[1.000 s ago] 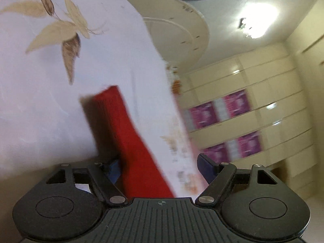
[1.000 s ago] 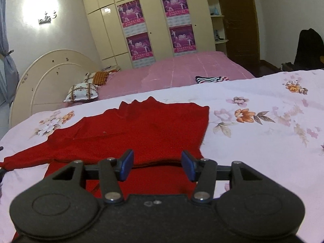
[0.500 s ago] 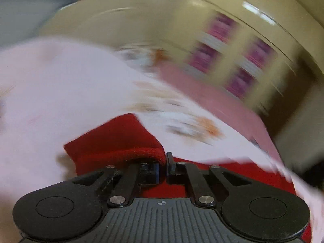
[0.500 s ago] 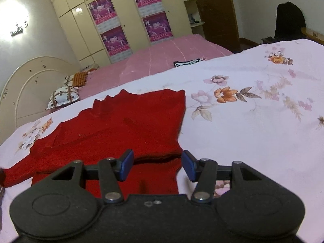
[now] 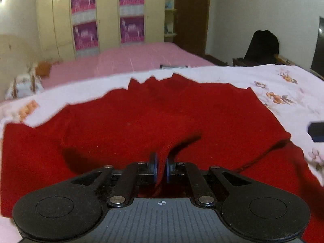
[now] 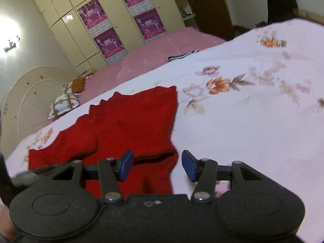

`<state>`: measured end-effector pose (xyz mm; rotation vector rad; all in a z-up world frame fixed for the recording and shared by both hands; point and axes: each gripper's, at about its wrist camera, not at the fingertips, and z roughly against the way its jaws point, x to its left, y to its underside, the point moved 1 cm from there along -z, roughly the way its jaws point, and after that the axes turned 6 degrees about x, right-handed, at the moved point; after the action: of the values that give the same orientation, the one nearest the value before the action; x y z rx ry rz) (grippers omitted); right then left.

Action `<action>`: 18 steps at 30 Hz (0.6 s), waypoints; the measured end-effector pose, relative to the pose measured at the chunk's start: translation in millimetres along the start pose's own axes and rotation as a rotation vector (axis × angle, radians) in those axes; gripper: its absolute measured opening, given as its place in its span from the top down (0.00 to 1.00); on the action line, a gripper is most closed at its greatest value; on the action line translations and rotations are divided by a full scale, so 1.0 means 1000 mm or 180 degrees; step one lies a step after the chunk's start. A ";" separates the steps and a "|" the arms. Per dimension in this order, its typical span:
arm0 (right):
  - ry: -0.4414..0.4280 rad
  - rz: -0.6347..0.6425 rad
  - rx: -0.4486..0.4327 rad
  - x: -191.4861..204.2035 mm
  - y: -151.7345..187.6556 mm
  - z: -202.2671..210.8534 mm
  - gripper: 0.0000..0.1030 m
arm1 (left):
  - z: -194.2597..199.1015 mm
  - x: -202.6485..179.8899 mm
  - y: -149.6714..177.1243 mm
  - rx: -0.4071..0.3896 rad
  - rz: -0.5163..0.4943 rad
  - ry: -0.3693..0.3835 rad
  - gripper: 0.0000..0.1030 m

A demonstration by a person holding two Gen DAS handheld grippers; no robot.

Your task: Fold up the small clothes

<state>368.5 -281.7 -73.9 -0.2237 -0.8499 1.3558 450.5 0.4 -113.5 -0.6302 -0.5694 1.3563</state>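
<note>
Left gripper (image 5: pixel 161 169): jaws pinching a ridge of the red top (image 5: pixel 162 117), probably lifting an edge for a fold. Right gripper (image 6: pixel 157 166): jaws spread, hovering at the top's 5 o'clock corner. Top is lying on the floral bed (image 6: pixel 253 121); pink bed (image 6: pixel 162 52) and wardrobe (image 6: pixel 121 20) at 12.

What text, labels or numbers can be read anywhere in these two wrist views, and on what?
None can be read.
Purple posters on the cream wardrobe doors: print too small and blurred.
Left gripper body: only a small crosshair mark, no letters.
Red knitted sweater and floral bedsheet: no lettering visible.
</note>
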 end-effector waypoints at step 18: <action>-0.1249 -0.0521 0.0651 0.090 -0.021 -0.133 0.96 | 0.052 0.130 0.080 -0.0046 0.1056 -0.0371 0.29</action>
<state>468.2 -161.7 -116.2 0.2751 -1.0210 1.3402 374.9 141.3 -130.8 -0.6812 -0.5861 1.7101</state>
